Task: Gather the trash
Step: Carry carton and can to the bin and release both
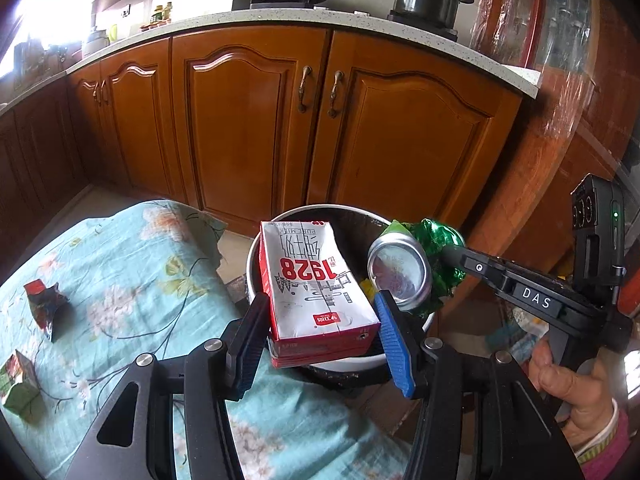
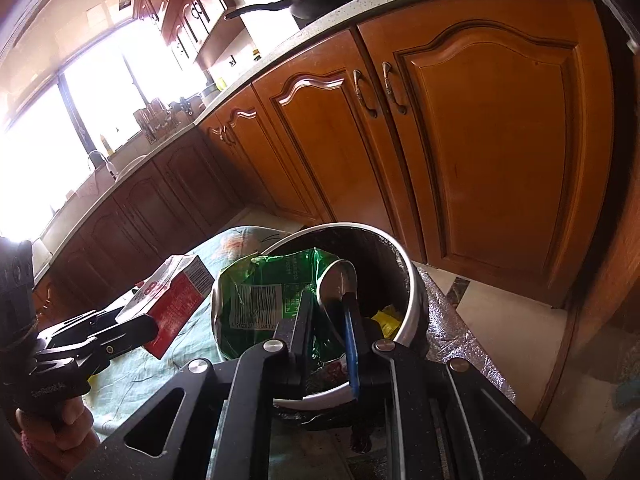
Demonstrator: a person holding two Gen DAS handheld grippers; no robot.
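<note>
My left gripper [image 1: 320, 320] is shut on a red and white milk carton [image 1: 316, 284] marked 1928 and holds it over the near rim of a round grey trash bin [image 1: 316, 210]. My right gripper [image 2: 326, 320] is shut on a crushed green can [image 2: 272, 296] and holds it over the same bin [image 2: 412, 280]. The can [image 1: 400, 276] shows its silver end in the left wrist view, right of the carton. The carton [image 2: 176, 300] and the left gripper [image 2: 116, 332] show at the left of the right wrist view.
A table with a teal flowered cloth [image 1: 120, 280] lies left of the bin. On it are a crumpled red wrapper [image 1: 44, 308] and a green carton [image 1: 18, 388]. Wooden cabinets [image 1: 256, 120] stand behind the bin. Yellow trash [image 2: 388, 320] lies inside it.
</note>
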